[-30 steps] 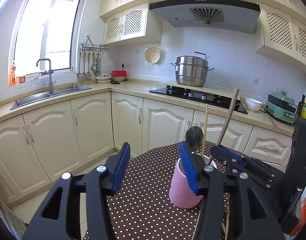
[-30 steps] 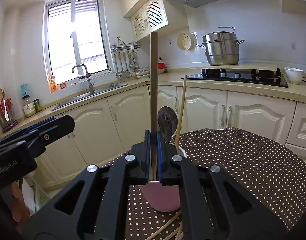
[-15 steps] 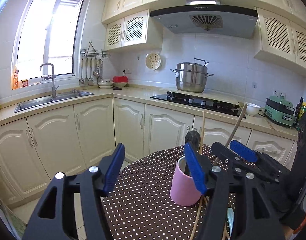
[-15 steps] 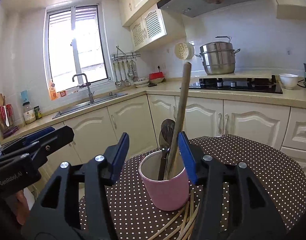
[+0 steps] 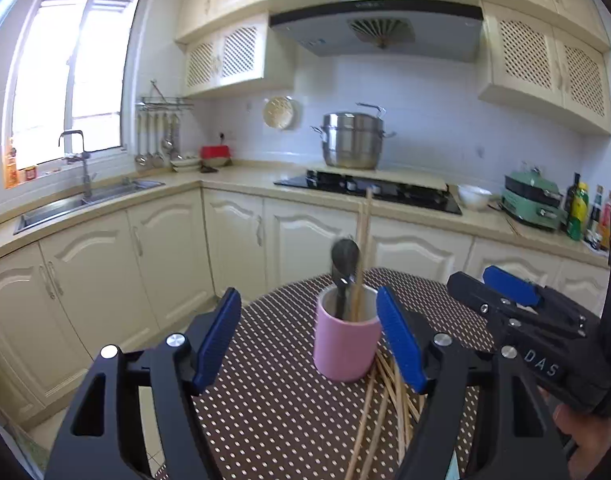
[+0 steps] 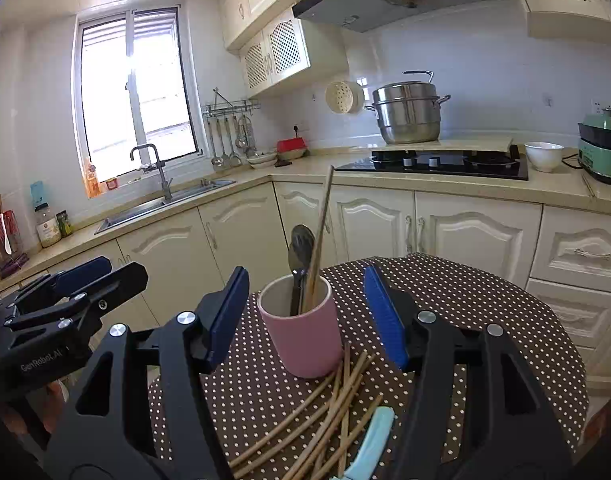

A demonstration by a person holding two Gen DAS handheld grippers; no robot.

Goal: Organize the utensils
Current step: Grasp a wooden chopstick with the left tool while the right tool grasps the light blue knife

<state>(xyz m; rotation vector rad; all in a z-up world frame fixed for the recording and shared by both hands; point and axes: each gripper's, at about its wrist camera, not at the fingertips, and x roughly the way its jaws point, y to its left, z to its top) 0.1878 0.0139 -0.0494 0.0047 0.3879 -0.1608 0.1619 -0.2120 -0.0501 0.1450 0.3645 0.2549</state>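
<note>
Landmark: pink cup, upright on the round dotted table, toward the table's near half. All places below are given relative to it.

Loose chopsticks lie flat on the cloth just in front of the cup, on the camera side, their far ends touching or nearly touching its base. They fan out; long axes run roughly from the cup toward the grippers, so they lie about end-on to the fingers rather than across them. A pale blue utensil handle lies with them, further from the cup, on a similar slant.

In the cup: a dark spoon and wooden sticks, standing near upright, leaning slightly right, handles down.

Right gripper: jaws opening, nothing clamped; the cup stands between and beyond the pads, untouched. Left gripper: jaws opening too, empty, cup just inside its right pad.

Judgement: the pile sits below and short of the right fingertips, so the right hand looks nearer. The next pick probably needs a downward tilt and some wrist roll to take a stick across its length.
</note>
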